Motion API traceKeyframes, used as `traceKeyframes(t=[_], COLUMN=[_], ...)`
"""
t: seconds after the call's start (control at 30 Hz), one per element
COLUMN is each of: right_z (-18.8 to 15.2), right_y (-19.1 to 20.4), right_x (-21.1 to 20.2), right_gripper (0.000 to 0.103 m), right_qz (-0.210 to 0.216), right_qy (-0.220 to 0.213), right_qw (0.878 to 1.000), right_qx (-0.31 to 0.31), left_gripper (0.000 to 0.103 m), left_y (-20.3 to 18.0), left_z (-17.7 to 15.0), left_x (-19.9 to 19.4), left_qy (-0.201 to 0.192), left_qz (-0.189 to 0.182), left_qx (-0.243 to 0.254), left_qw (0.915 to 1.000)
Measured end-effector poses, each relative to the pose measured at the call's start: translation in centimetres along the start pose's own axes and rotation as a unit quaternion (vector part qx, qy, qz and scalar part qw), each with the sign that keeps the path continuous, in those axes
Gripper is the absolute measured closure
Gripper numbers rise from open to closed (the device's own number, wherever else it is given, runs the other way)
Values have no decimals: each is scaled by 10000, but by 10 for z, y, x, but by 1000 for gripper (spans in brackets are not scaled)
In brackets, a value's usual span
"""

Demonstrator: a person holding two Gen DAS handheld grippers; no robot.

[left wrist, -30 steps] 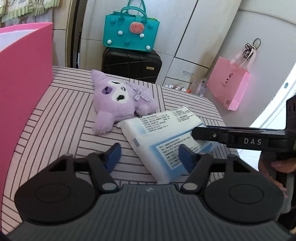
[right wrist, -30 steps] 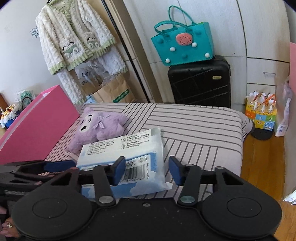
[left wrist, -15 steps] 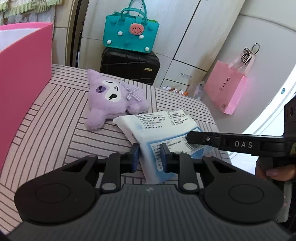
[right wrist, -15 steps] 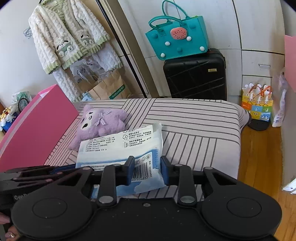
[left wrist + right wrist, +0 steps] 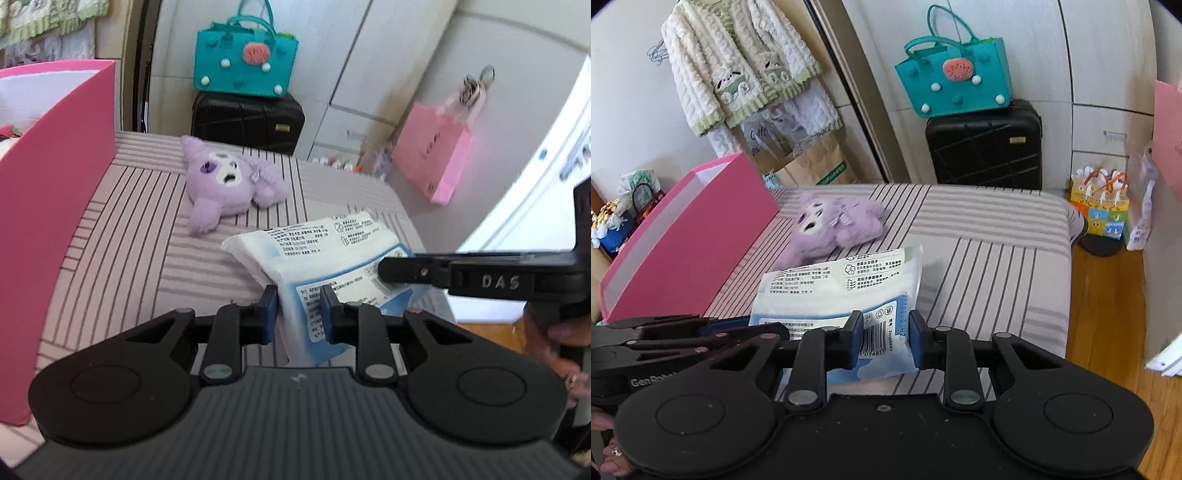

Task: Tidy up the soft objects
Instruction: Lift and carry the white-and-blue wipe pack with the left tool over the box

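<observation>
A white and blue soft pack (image 5: pixel 325 258) is held above the striped bed, also seen in the right wrist view (image 5: pixel 842 291). My left gripper (image 5: pixel 298 308) is shut on its near corner. My right gripper (image 5: pixel 886 332) is shut on its barcode end and shows in the left wrist view (image 5: pixel 391 269) coming in from the right. A purple plush toy (image 5: pixel 229 184) lies on the bed beyond the pack, also in the right wrist view (image 5: pixel 831 225). A pink box (image 5: pixel 48 206) stands at the left, seen too in the right wrist view (image 5: pixel 687 240).
The striped bed (image 5: pixel 997 266) ends at a wooden floor on the right. A black suitcase (image 5: pixel 986 147) with a teal handbag (image 5: pixel 956 81) stands past the bed's far edge. A pink paper bag (image 5: pixel 432 162) hangs at the right wall.
Both grippers have shut on the pack, which were open a second ago. The pack has risen off the bed and away from the plush toy.
</observation>
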State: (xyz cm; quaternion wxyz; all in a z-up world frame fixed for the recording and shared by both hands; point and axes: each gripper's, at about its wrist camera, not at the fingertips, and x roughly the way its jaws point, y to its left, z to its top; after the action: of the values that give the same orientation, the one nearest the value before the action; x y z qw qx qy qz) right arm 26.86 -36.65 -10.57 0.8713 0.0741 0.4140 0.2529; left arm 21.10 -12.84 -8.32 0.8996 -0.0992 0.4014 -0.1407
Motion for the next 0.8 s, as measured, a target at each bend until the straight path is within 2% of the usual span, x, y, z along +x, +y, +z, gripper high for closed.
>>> traceKeyframes(t=[0.2,0.27,0.67,0.8], right_z=[-15,-20,-41,-45], right_y=[19,26,78,97], right_x=[-11,-15,-50,-62], right_gripper=[68,64,51,50], right_qz=[-2,41,64,53], right_qy=[263,323,405,438], right_qw=[9997,9995,9984,9972], right_qx=[-17,-36,-395,-607], left_gripper=[80,80,80,80], left_y=[5,6,14,20], left_z=[-10,-13,-21,-28], left_x=[-19,-26,-79,-96], left_qy=[228,266,307,485], left_qz=[-59,-72,-350,-510], left_qx=[38,69,398,640], left_qw=[9997,9996,9981,9955])
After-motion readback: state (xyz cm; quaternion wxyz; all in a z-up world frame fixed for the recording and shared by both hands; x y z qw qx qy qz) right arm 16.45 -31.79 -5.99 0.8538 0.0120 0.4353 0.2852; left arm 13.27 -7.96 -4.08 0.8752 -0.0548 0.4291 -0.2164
